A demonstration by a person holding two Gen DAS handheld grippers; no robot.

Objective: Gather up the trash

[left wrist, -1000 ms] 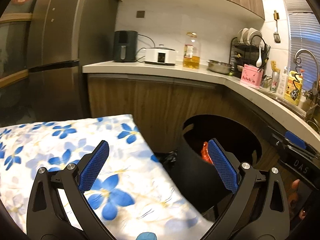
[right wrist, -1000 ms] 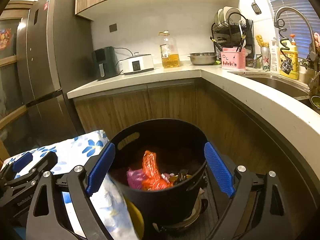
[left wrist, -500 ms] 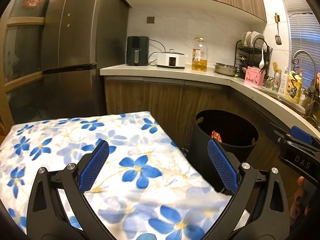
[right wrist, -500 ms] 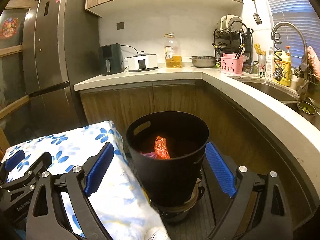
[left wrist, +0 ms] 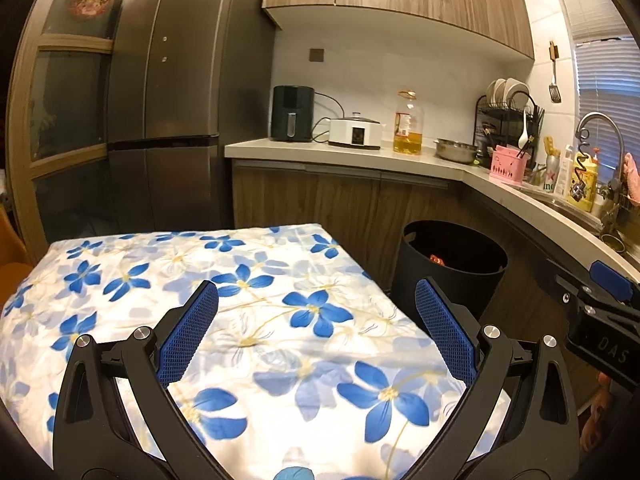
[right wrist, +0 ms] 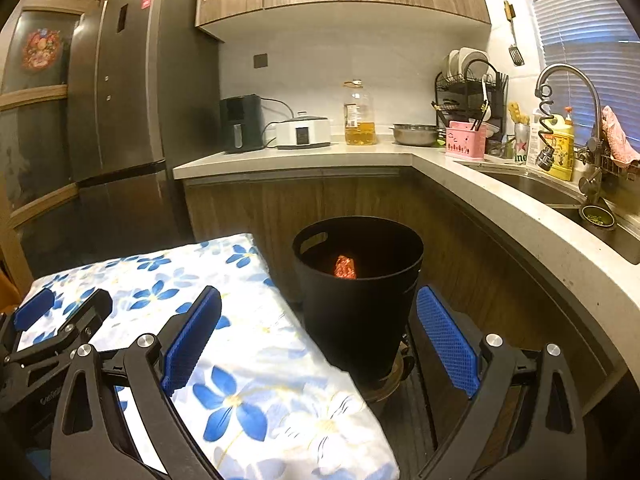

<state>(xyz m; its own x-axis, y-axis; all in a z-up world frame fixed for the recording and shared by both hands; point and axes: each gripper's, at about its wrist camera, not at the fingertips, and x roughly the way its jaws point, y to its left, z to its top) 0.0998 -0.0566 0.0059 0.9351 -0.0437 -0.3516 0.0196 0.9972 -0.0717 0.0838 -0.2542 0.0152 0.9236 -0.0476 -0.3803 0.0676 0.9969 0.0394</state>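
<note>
**Pulling back from the bin with both grippers empty**

Standing on the floor between the flower-print table (right wrist: pixel 256 344) and the curved counter (right wrist: pixel 516 216), the black trash bin (right wrist: pixel 356 304) is upright, its long axis vertical and its open mouth pointing straight up. It tapers toward the base, and a handle slot shows in the rim on the side nearer the table. Red-orange crumpled wrapper (right wrist: pixel 345 267) lies inside, low against the far wall; what else is in there I cannot tell.

Judging by that, a drop-off looks done and the step in hand is the return for more trash. No loose trash shows on the cloth in either view, so the next move calls for turning to search elsewhere.

The right gripper (right wrist: pixel 320 344) has its jaws spread wide, having just been opening, with nothing between the pads. The left gripper (left wrist: pixel 316 332) hangs over the table, jaws equally wide and empty.
</note>
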